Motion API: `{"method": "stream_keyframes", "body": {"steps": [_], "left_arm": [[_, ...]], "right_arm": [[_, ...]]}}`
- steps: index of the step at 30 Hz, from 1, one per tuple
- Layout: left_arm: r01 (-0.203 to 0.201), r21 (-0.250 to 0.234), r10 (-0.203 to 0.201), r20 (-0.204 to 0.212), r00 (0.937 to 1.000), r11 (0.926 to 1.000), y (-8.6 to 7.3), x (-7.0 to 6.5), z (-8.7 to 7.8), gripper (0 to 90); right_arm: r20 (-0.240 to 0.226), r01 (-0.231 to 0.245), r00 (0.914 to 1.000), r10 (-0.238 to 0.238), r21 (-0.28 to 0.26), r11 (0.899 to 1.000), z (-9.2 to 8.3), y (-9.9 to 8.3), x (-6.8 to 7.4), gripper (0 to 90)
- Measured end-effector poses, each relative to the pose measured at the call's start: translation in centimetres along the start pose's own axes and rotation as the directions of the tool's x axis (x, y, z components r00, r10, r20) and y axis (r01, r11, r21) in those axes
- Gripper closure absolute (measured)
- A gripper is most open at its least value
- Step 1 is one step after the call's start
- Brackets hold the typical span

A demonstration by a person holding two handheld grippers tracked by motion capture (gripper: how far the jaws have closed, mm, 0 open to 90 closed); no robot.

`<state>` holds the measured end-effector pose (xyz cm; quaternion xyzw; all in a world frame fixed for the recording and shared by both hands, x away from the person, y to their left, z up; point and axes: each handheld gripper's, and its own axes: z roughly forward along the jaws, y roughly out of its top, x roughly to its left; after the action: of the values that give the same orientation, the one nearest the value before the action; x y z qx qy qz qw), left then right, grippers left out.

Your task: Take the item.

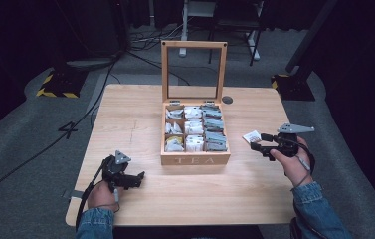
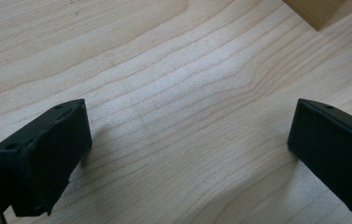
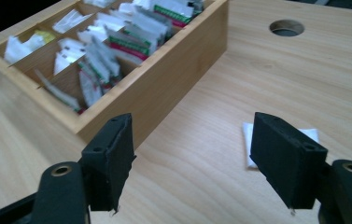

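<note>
Since the tea bag (image 1: 251, 136) lies flat on the table (image 1: 135, 119) right of the tea box (image 1: 195, 159), the right gripper (image 1: 257, 141) hangs by it, jaws wide, empty. Left gripper (image 2: 183, 149): wide, resting. Right gripper view: bag's behind one jaw, so go slow & center it.

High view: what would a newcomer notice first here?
The wooden tea box at the table's middle, its glass lid upright and its compartments full of tea bags. To its right, one white tea bag packet lies on the table, just ahead of the right gripper, whose jaws are open.
</note>
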<state>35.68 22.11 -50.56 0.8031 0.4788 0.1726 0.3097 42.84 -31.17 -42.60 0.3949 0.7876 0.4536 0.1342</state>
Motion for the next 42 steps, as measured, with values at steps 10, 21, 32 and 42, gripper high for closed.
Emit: {"method": "stream_keyframes", "body": {"steps": [10,21,32,42], "left_arm": [[0.0,0.0,0.0,0.001,1.0,1.0,0.0,0.0,0.0,0.0],[0.0,0.0,0.0,0.001,1.0,1.0,0.0,0.0,0.0,0.0],[0.0,0.0,0.0,0.001,1.0,1.0,0.0,0.0,0.0,0.0],[0.001,-0.001,-0.001,0.001,1.0,1.0,0.1,0.0,0.1,0.0]], "right_arm": [[-0.074,0.074,0.9947,-0.07,0.047,0.996,-0.2,-1.6,3.1,30.9],[-0.142,0.121,0.9844,-0.103,0.12,0.985,1.3,-4.0,4.5,32.0],[-0.147,0.189,0.9752,-0.166,0.165,0.968,3.1,-5.9,5.0,27.2],[-0.131,0.268,0.9606,-0.245,0.204,0.942,4.3,-6.9,5.4,20.4]]}}
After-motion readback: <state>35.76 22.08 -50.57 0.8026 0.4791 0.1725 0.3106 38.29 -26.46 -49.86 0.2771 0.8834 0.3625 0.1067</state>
